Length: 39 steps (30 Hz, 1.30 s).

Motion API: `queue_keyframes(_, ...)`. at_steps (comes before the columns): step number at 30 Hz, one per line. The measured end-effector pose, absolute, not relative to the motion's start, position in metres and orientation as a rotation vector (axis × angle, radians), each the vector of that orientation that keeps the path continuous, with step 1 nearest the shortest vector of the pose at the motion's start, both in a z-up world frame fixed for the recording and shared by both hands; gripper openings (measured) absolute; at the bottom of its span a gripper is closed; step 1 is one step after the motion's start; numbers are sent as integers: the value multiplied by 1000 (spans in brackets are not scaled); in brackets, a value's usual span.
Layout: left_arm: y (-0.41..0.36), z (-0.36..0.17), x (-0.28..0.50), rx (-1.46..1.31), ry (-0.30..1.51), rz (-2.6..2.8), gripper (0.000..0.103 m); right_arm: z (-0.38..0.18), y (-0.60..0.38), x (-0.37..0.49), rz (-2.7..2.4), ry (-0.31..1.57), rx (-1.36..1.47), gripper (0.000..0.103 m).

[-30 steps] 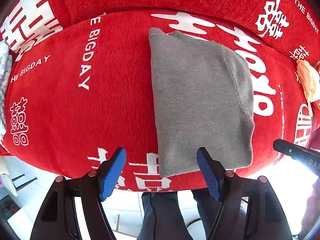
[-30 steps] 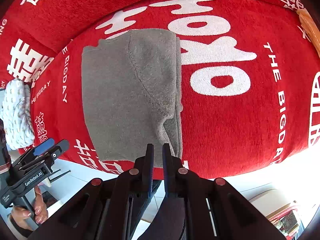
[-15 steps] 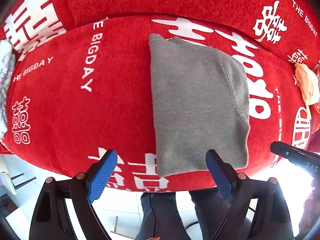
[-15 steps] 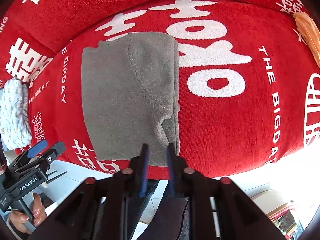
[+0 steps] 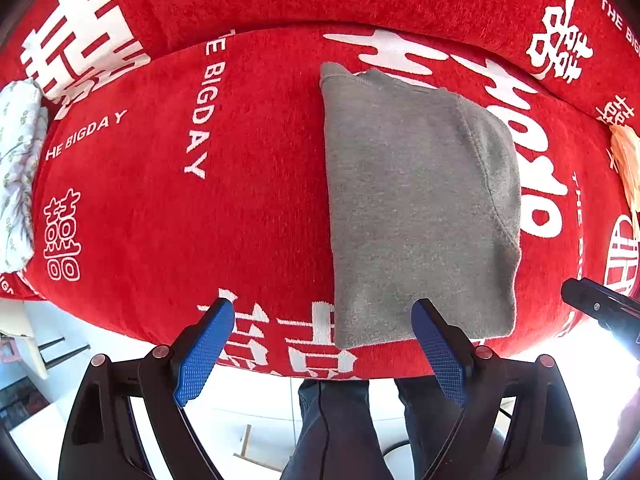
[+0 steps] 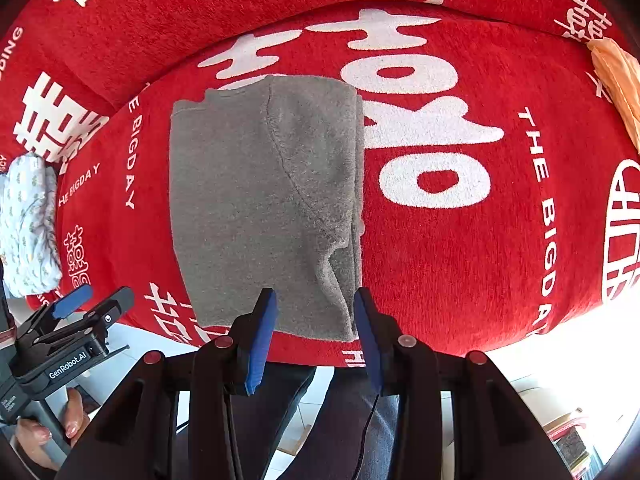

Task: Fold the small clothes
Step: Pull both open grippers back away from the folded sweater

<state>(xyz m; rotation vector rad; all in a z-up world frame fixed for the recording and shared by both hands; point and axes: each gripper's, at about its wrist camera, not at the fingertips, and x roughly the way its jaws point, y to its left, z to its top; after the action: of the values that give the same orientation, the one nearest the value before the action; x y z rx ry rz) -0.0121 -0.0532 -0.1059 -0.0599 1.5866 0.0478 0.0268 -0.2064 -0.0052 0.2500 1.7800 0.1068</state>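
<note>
Lying folded on the red cover (image 5: pixel 248 208), grey garment (image 5: pixel 416 208); left gripper (image 5: pixel 324 344) released, fingers wide; right gripper (image 6: pixel 314 330) fingers just opening, nothing grasped.

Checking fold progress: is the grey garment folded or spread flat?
Folded: the grey garment lies as a narrow rectangle, one layer doubled over along its right edge.

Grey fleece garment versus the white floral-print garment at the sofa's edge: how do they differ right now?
The grey fleece garment is plain; the white floral-print garment carries a small pattern. The grey one lies spread flat in a folded rectangle mid-cushion on the red sofa cover; the white one sits bunched at the cushion's far side edge. The grey one shows whole, the white one only partly. Both rest on the cover, with no gripper touching them.
</note>
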Motion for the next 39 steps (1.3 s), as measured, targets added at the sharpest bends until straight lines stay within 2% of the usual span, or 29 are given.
queue_keyframes(3, -53, -106, -13, -49, 1590, 54, 91, -6, -205, 26, 110, 1784, 252, 49)
queue_keyframes(5, -53, -106, -13, -48, 1594, 50, 91, -6, -205, 25, 113, 1785, 258, 60)
queue_keyframes(9, -51, -108, -13, -60, 1606, 54, 91, -8, -206, 25, 113, 1797, 264, 61)
queue_keyframes(11, -50, -109, -13, -63, 1613, 53, 91, -10, -207, 26, 110, 1809, 261, 68)
queue_keyframes(15, -48, -113, -13, -58, 1626, 53, 91, -12, -209, 26, 102, 1822, 261, 68)
queue_keyframes(18, -46, -118, -14, -71, 1648, 52, 91, -16, -210, 25, 89, 1836, 274, 78)
queue_keyframes(30, -44, -121, -18, -81, 1673, 4, 91, -12, -205, 23, 59, 1855, 203, 81)
queue_keyframes(39, -29, -112, -20, -57, 1610, -26, 91, -5, -192, 18, 9, 1818, 214, 83)
